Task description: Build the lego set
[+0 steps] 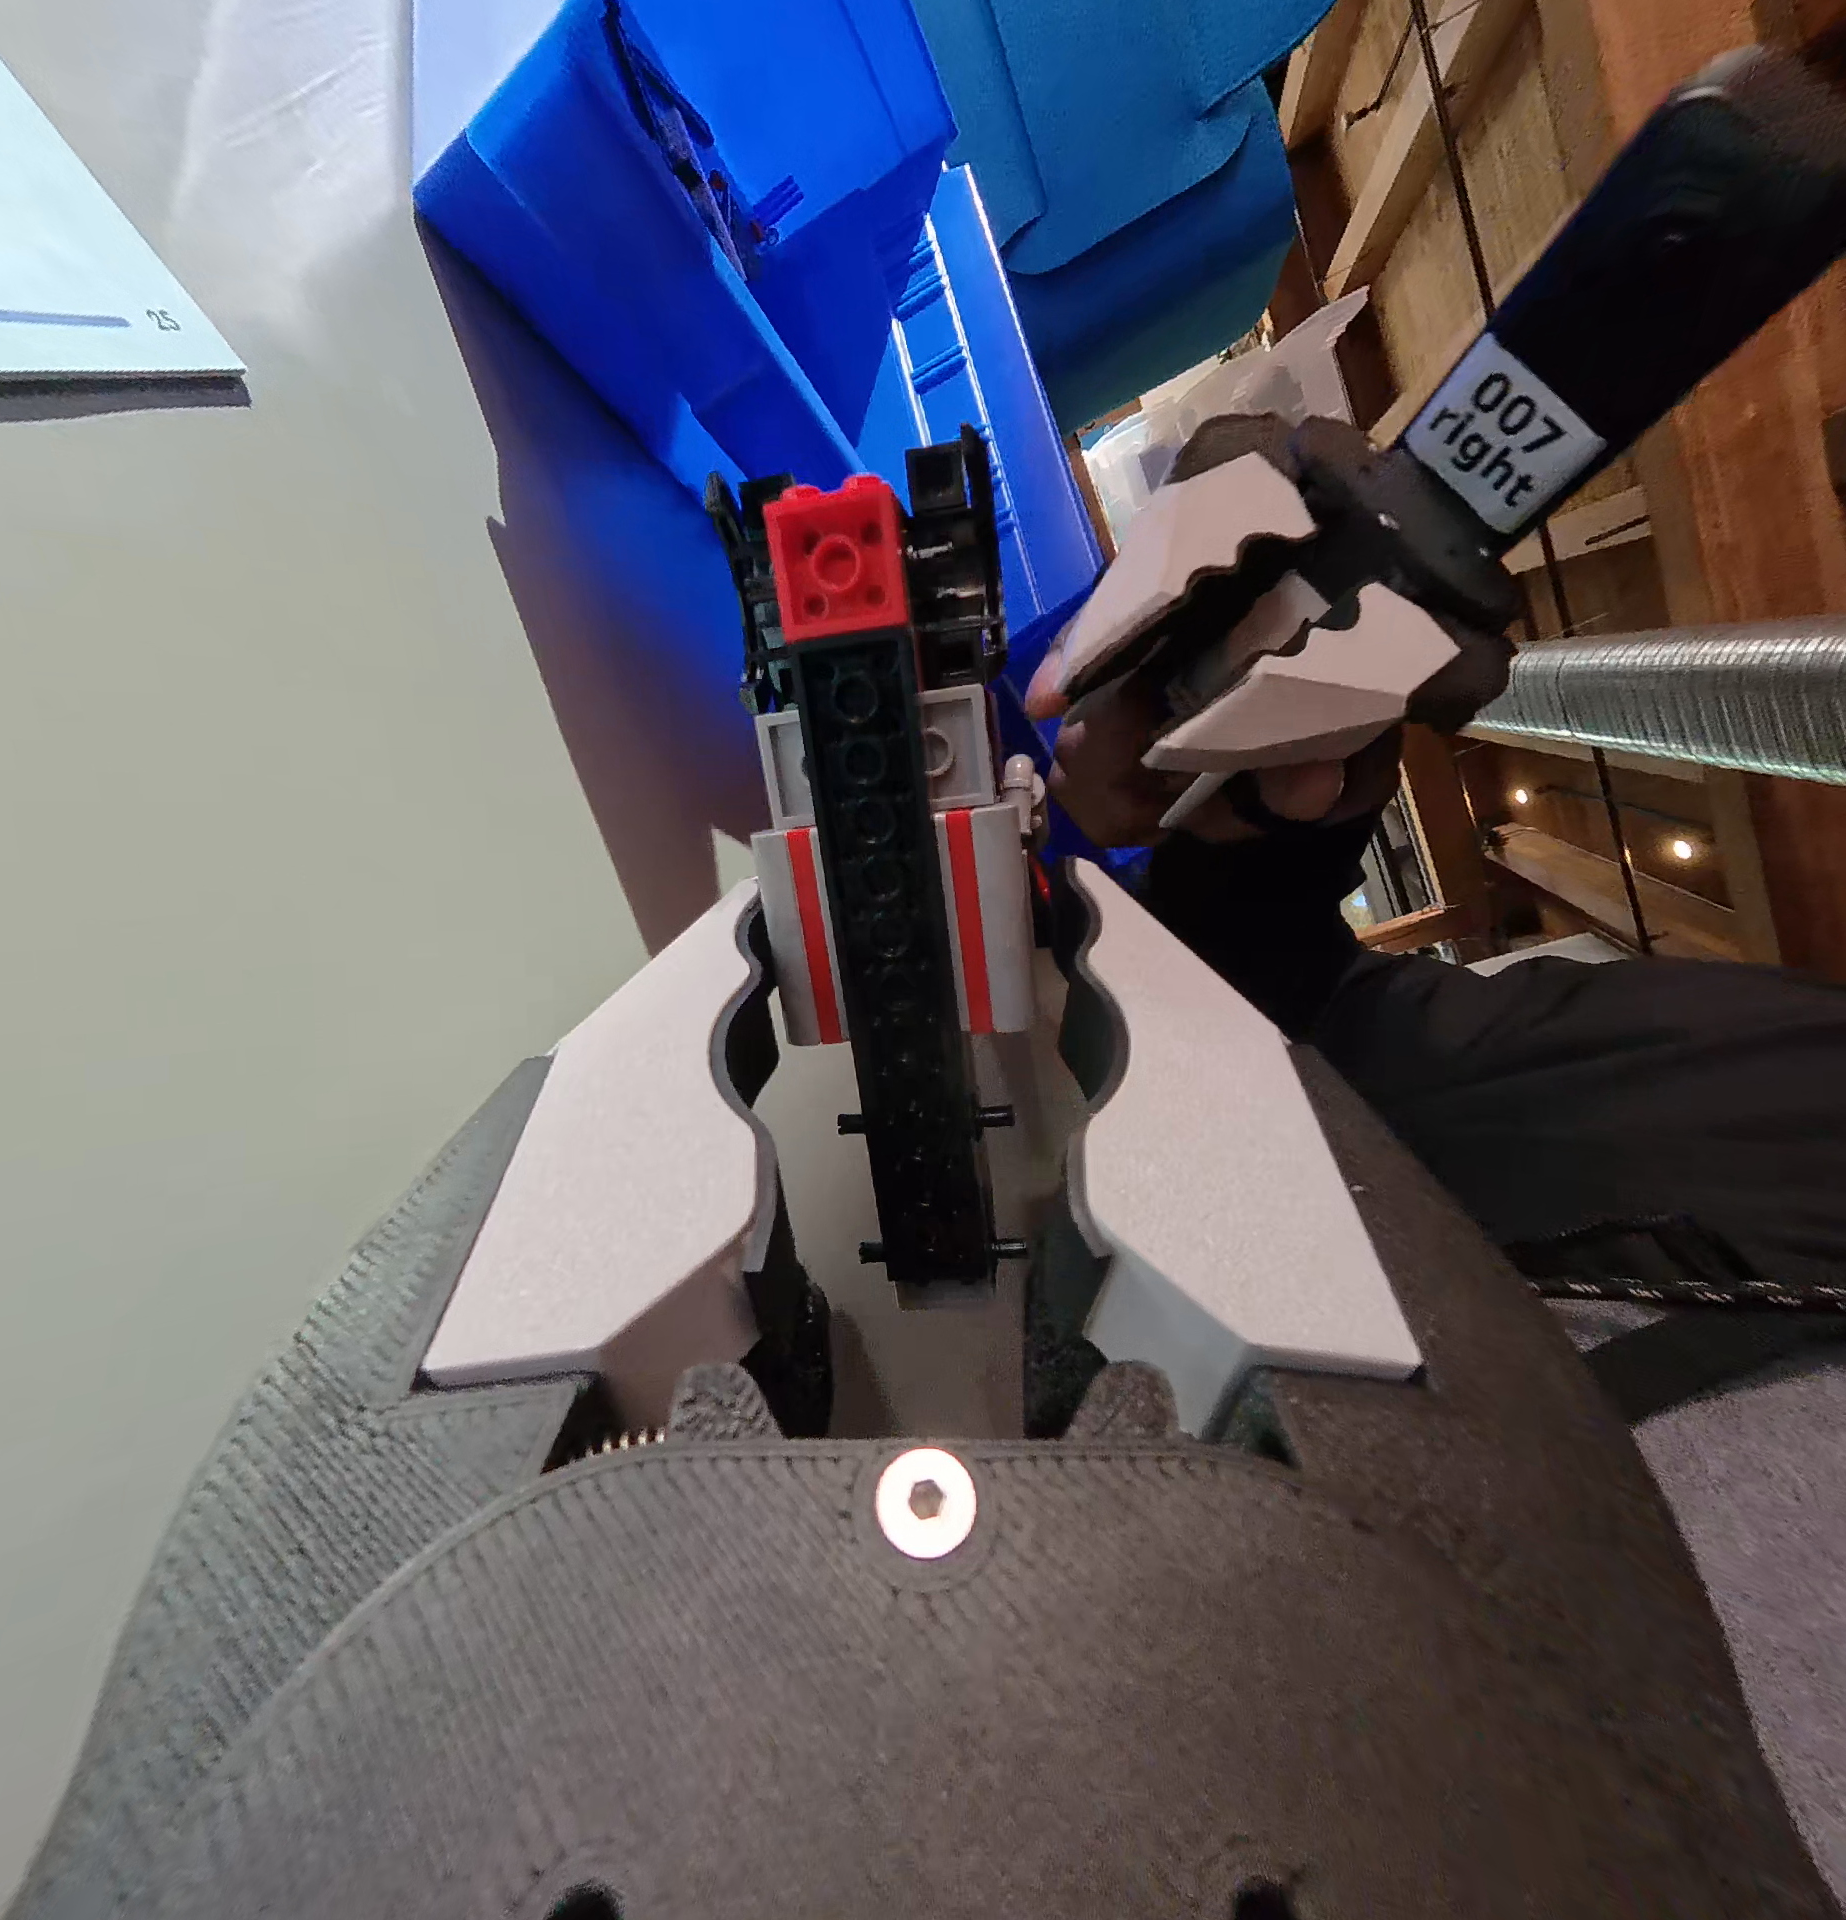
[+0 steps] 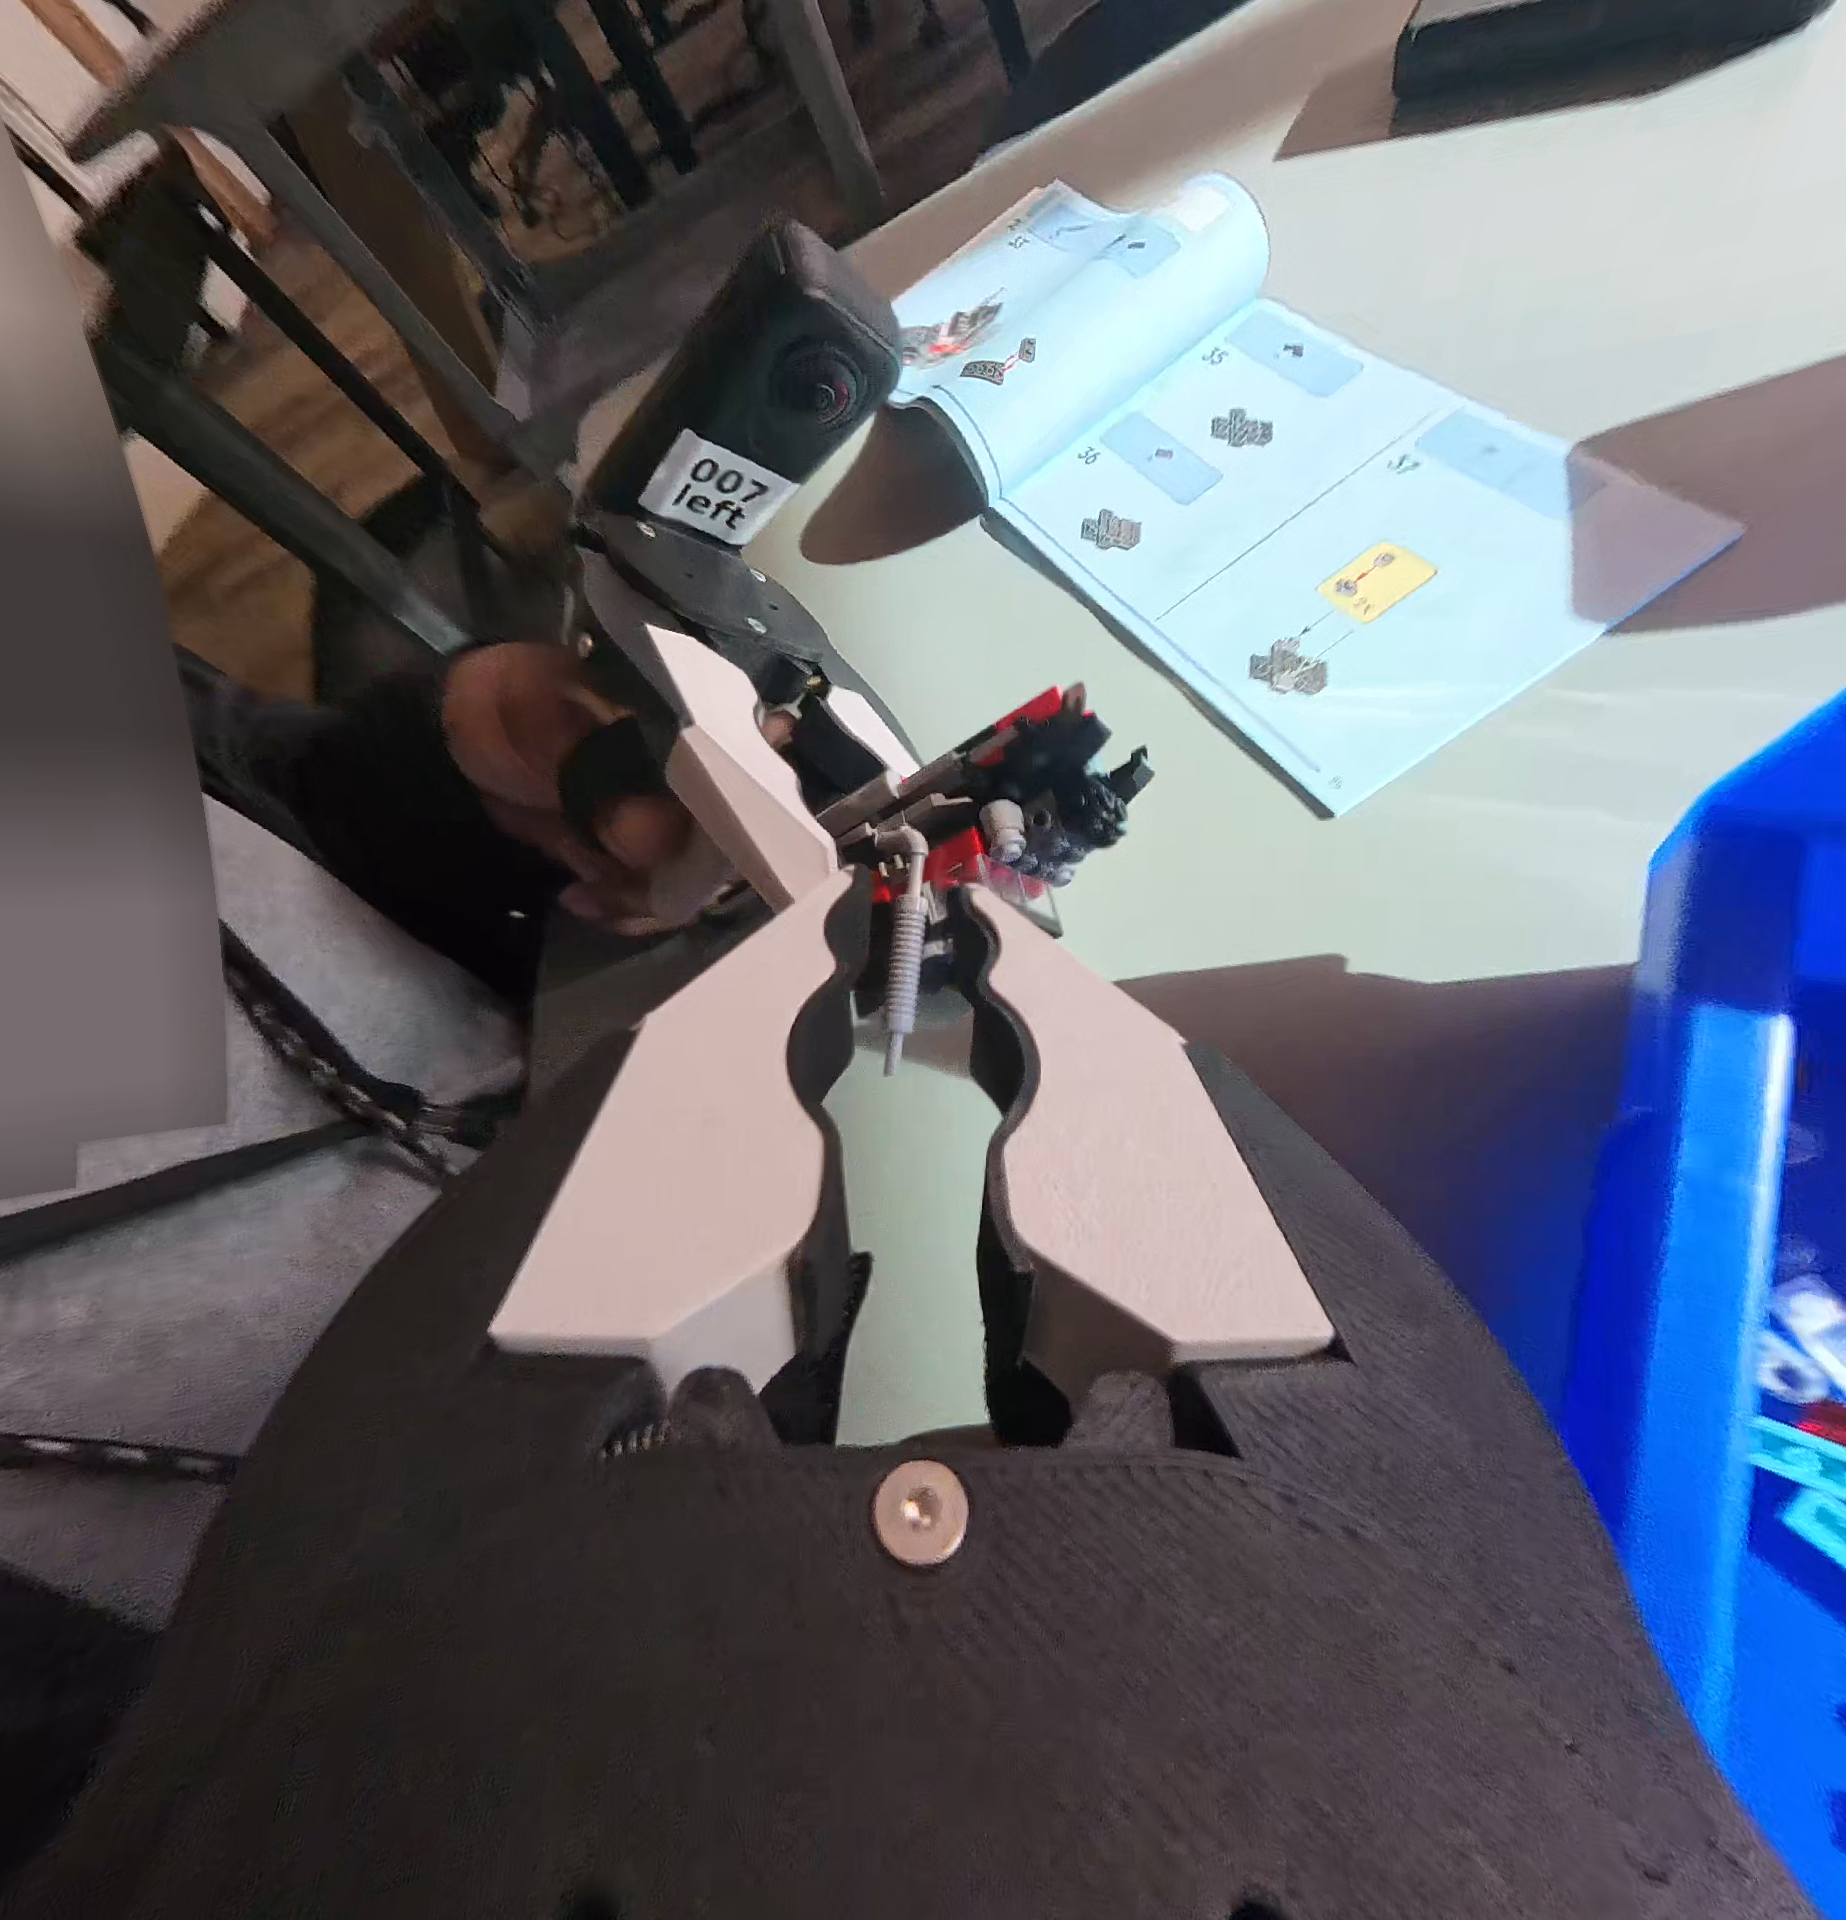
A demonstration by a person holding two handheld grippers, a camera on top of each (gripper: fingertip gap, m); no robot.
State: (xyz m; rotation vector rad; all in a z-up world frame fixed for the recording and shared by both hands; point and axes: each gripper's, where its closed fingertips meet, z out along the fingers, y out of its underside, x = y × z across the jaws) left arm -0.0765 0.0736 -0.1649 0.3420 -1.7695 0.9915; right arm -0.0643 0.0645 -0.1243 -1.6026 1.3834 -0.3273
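My left gripper (image 1: 914, 914) is shut on the lego model (image 1: 877, 831), a long black beam with grey and red striped panels and a red brick at its far end. It holds the model above the table. In the right wrist view the model (image 2: 1044, 790) sticks out of the left gripper (image 2: 831, 826). A thin grey ribbed rod (image 2: 903, 956) hangs from the model's side. My right gripper (image 2: 908, 899) straddles this rod with its jaws a narrow gap apart, not visibly touching it. The right gripper also shows in the left wrist view (image 1: 1101, 717), beside the model.
An open instruction booklet (image 2: 1262, 499) lies on the pale table (image 2: 1366, 883), beyond the model; its corner shows in the left wrist view (image 1: 67, 260). A blue bin (image 2: 1750, 1143) with loose pieces stands at the right, and in the left wrist view (image 1: 690, 260) behind the model. Dark chairs (image 2: 327, 260) stand off the table's edge. Tip to tip, the grippers are about 4 centimetres apart.
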